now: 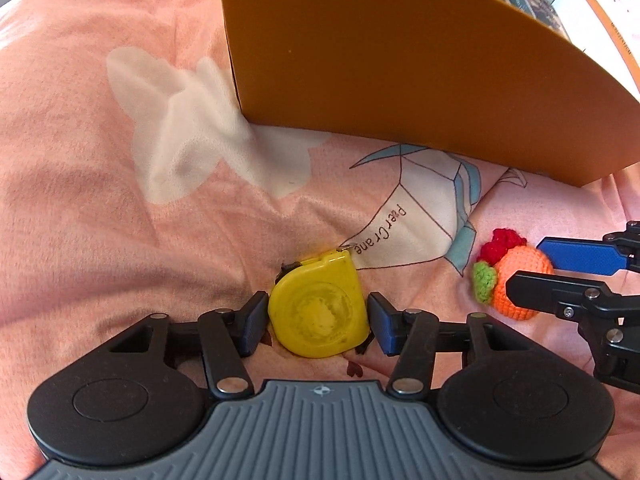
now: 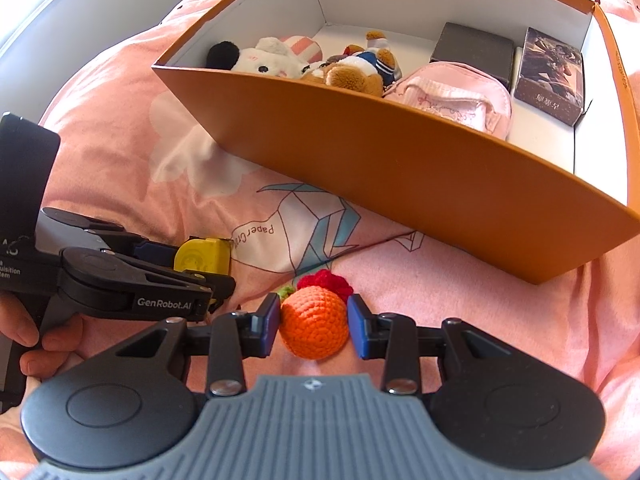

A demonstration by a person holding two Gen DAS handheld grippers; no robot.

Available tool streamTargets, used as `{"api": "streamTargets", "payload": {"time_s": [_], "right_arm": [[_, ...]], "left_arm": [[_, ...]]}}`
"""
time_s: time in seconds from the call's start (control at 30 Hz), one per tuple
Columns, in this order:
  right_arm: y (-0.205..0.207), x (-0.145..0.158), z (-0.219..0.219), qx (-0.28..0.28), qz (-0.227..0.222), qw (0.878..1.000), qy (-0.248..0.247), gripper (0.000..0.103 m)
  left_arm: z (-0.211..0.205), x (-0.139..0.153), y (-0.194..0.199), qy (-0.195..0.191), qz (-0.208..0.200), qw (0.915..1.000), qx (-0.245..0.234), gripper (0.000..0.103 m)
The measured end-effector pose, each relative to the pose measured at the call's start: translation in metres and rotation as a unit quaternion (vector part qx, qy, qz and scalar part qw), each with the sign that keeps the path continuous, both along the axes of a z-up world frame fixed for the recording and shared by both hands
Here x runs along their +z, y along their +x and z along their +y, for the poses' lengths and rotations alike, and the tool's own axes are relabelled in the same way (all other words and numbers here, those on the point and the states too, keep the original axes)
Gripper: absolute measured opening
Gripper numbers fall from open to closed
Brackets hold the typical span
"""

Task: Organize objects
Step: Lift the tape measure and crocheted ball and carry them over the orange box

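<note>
A yellow tape measure lies on the pink bedsheet, and my left gripper is shut on it, both pads against its sides. It also shows in the right wrist view inside the left gripper. An orange crochet fruit with a red and green top lies to its right, and my right gripper is shut on it. The fruit and the right gripper show at the right of the left wrist view. The orange box stands just behind both.
The box holds plush toys, a pink pouch, a dark case and a printed carton. Its near wall rises close ahead. The sheet has a paper crane print.
</note>
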State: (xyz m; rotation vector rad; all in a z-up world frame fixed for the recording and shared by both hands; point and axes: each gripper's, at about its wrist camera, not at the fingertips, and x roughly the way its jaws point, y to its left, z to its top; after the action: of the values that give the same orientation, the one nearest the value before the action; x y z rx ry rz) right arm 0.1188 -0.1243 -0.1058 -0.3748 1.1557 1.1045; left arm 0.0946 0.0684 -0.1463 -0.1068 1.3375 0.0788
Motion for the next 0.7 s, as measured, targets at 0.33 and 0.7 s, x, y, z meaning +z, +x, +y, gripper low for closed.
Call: {"api": "streamTargets", "payload": {"time_s": [0.33, 0.7], "right_arm": [[-0.004, 0.016, -0.008, -0.002, -0.022, 1.0, 0.017, 0.039], [-0.008, 0.066, -0.025, -0.006, -0.048, 0.996, 0.077, 0.039]], "left_arm": [[-0.001, 0.024, -0.015, -0.009, -0.053, 0.9985, -0.008, 0.061], [-0.015, 0.091, -0.017, -0.032, -0.139, 0.9888, -0.042, 0.061]]}}
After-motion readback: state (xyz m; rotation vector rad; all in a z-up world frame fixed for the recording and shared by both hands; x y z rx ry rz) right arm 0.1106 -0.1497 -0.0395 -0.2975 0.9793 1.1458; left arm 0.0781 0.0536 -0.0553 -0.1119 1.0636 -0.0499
